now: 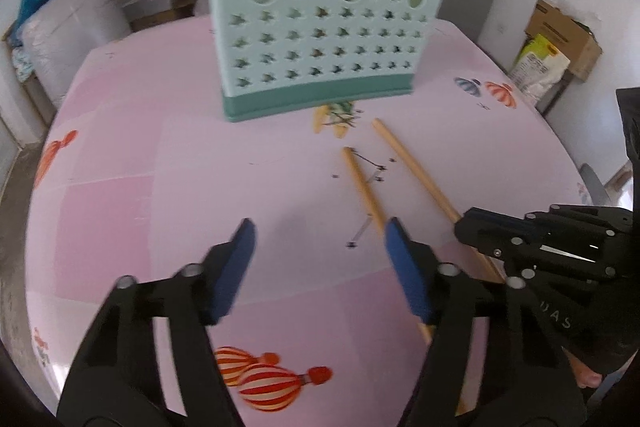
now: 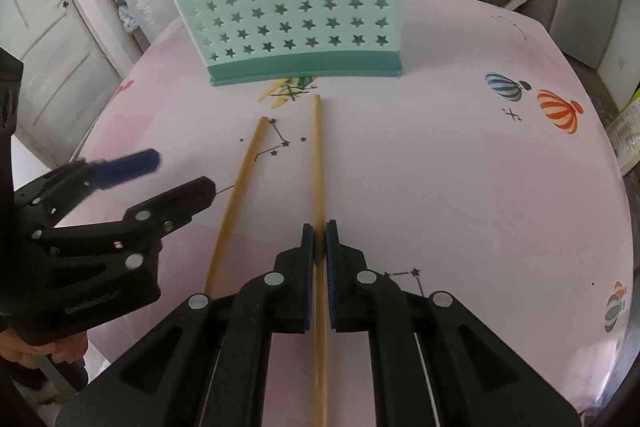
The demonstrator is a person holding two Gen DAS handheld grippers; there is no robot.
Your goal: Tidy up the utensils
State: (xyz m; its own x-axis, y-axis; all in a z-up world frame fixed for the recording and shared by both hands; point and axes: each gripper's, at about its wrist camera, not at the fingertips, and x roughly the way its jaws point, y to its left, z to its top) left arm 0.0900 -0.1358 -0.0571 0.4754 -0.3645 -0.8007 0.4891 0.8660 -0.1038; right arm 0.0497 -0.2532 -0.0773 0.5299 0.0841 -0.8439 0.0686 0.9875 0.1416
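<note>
A mint-green utensil holder with star holes stands on the pink table; spoons and chopsticks stick out of its top. It also shows in the right wrist view. Two wooden chopsticks lie in front of it. My right gripper is shut on the right chopstick. The other chopstick lies to its left. My left gripper is open and empty just above the table, its right finger over the left chopstick. The right gripper grips the other chopstick there.
The tablecloth has balloon prints. A cardboard box and bags stand beside the table on the right. A white door is at the left. The left gripper hovers left of the chopsticks.
</note>
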